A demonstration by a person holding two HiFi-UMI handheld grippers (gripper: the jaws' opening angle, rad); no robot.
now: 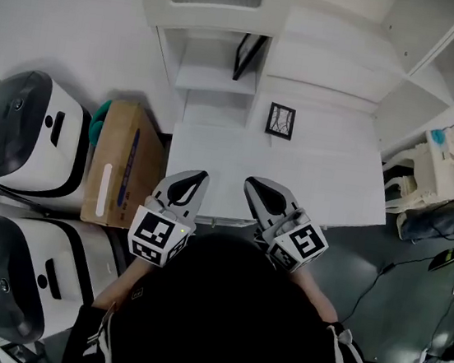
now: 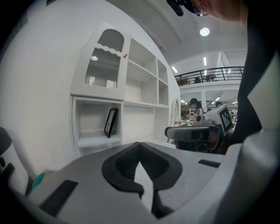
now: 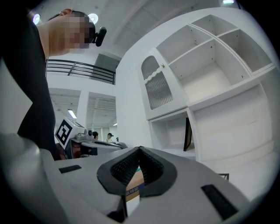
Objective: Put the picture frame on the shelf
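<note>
**Head view:** The left gripper [image 1: 197, 177] and right gripper [image 1: 254, 185] sit at the near edge of the table [image 1: 335, 182], both closed and empty. The picture frame [image 1: 281, 120] lies flat, ahead of the right gripper, which is the nearer tool. The shelf [image 1: 215, 79] is beyond.

**Left gripper view:** Jaws together, nothing held. A second frame [image 2: 110, 122] stands upright ahead-left.

**Right gripper view:** Jaws together, nothing held. The picture frame [image 3: 223, 176] lies low, ahead-right.

Your torso [image 1: 226, 317] hides both your hands in the head view. The picture frame [image 1: 249, 57] in the shelf niche [image 1: 216, 77] shows edge-on, face unreadable, and the small frame [image 1: 281, 120] at the back of the table [image 1: 317, 188] is too small to read its print. In the right gripper view the cardboard box [image 3: 133, 183] is just a sliver through the jaw notch.
</note>
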